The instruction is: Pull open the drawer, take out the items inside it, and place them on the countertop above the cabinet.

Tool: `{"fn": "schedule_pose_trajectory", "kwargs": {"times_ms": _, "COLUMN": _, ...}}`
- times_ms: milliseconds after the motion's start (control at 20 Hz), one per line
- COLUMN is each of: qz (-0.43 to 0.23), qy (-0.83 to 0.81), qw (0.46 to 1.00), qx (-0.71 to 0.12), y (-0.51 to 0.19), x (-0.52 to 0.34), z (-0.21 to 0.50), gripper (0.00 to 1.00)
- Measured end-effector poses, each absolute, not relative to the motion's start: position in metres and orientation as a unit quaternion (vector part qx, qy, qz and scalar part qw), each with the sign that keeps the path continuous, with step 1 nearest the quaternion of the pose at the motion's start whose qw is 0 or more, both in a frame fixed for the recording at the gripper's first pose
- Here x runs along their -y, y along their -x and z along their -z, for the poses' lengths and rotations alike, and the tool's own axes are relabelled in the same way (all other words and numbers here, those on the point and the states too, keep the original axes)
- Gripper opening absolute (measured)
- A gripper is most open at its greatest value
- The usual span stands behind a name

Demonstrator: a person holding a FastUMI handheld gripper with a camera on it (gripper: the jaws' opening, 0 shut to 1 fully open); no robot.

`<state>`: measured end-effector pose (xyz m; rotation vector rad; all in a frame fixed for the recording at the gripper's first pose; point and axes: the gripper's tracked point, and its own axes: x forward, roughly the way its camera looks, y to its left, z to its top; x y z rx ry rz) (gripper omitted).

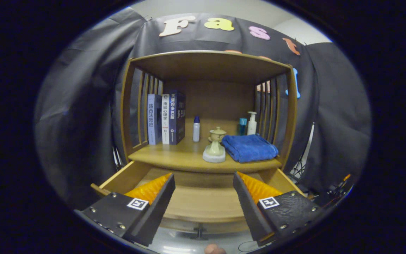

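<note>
Your gripper [203, 197] hangs over the pulled-out drawer [203, 203] with its fingers spread wide and nothing between them. The drawer floor under them looks bare, so I judge the items are already out. On the countertop [174, 157] above, a small ceramic pot [215, 146] stands near the front edge, and a folded blue towel [248, 147] lies just right of it. Both sit near the edge, probably because this is the easiest reach from the drawer. The books [166, 118] stand far left against the slats, a small bottle [196, 128] is beside them, and a pump bottle [252, 123] is in the far right corner. Open room is left of the pot. The drawer side walls [118, 178] are close outside your fingers.
</note>
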<state>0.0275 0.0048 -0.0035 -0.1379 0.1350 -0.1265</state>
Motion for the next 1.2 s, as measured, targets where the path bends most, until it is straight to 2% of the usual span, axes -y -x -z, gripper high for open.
{"fn": "schedule_pose_trajectory", "kwargs": {"times_ms": 300, "qz": 0.051, "qy": 0.011, "qw": 0.995, "qx": -0.083, "y": 0.016, "x": 0.006, "z": 0.047, "gripper": 0.98}}
{"fn": "schedule_pose_trajectory", "kwargs": {"times_ms": 750, "qz": 0.012, "qy": 0.05, "qw": 0.996, "qx": -0.066, "y": 0.057, "x": 0.003, "z": 0.101, "gripper": 0.99}}
{"fn": "schedule_pose_trajectory", "kwargs": {"times_ms": 1200, "qz": 0.007, "qy": 0.043, "qw": 0.996, "qx": -0.073, "y": 0.041, "x": 0.002, "z": 0.132, "gripper": 0.99}}
